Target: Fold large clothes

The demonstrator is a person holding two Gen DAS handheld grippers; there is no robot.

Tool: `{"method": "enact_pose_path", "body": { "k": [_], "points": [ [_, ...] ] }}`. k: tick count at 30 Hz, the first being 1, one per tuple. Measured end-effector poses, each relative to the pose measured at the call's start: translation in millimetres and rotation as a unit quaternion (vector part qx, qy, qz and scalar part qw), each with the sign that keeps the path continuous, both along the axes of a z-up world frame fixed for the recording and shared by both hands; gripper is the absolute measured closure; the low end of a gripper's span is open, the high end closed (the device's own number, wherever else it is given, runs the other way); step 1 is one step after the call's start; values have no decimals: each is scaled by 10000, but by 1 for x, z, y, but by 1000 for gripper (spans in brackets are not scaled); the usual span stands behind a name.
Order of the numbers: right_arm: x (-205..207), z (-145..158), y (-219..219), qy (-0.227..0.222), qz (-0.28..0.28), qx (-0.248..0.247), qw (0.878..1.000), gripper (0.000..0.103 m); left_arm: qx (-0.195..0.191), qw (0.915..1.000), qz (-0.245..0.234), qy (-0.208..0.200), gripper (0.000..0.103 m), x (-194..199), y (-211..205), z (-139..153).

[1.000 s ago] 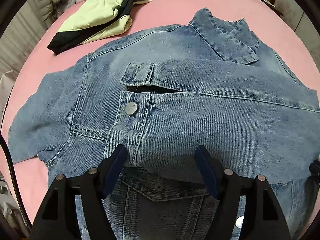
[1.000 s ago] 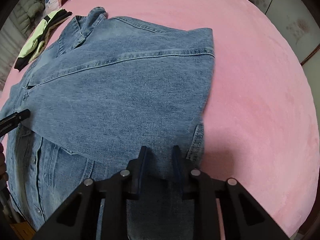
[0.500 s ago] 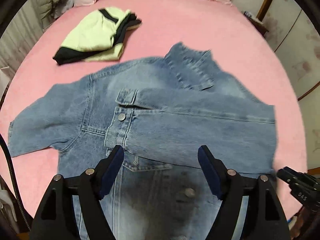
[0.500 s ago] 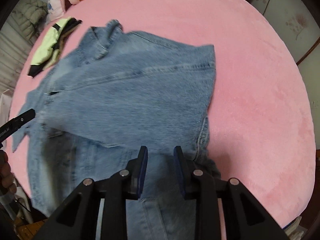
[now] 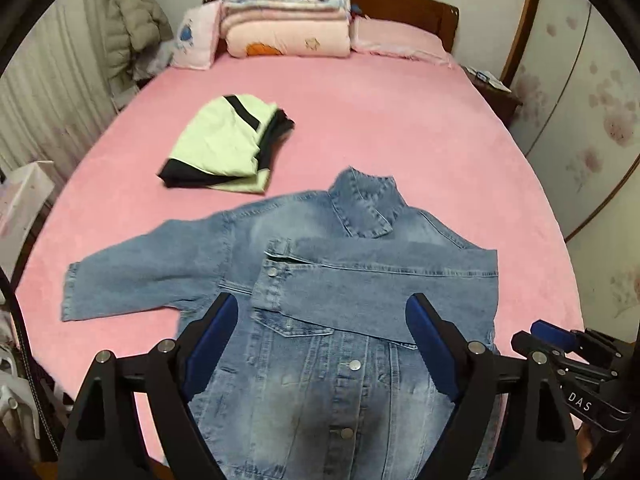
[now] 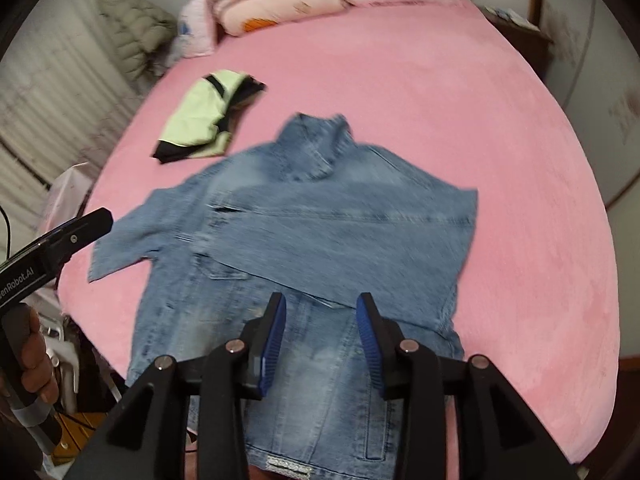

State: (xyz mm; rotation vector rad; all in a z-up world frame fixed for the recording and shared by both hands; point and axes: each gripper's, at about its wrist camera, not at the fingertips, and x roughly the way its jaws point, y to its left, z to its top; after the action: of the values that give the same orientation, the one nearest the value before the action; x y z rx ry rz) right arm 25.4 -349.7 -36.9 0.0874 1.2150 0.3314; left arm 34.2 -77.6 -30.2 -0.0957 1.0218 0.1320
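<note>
Denim jacket (image 5: 320, 304) flat on bed (image 5: 400, 128), 1 sleeve (image 5: 380, 284) crossed for folding; sleeve at 9 o'clock waits — left gripper (image 5: 322, 344) and right gripper (image 6: 322, 338) fingers spread, empty.

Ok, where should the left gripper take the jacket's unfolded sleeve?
At the cuff of the spread sleeve, from the bed's left edge. It lies flat and outstretched on the pink sheet, its hem free, while the other sleeve already crosses the chest.
</note>
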Motion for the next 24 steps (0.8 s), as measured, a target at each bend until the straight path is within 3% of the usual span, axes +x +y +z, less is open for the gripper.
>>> {"method": "enact_pose_path", "body": {
  "k": [8, 14, 18, 24],
  "points": [
    [-10, 32, 37, -486, 584, 41, 9971, 66, 222, 9996, 139, 81, 17, -31, 20, 13],
    [-13, 39, 68, -597, 800, -31, 9950, 66, 223, 9993, 311, 28, 17, -42, 60, 19],
    [-12, 44, 98, -656, 829, -110, 9943, 66, 137, 9991, 413, 11, 17, -47, 103, 19],
    [-7, 42, 172, -606, 637, -170, 9960, 66, -71, 9985, 493, 214, 17, -54, 205, 2]
  ]
}}
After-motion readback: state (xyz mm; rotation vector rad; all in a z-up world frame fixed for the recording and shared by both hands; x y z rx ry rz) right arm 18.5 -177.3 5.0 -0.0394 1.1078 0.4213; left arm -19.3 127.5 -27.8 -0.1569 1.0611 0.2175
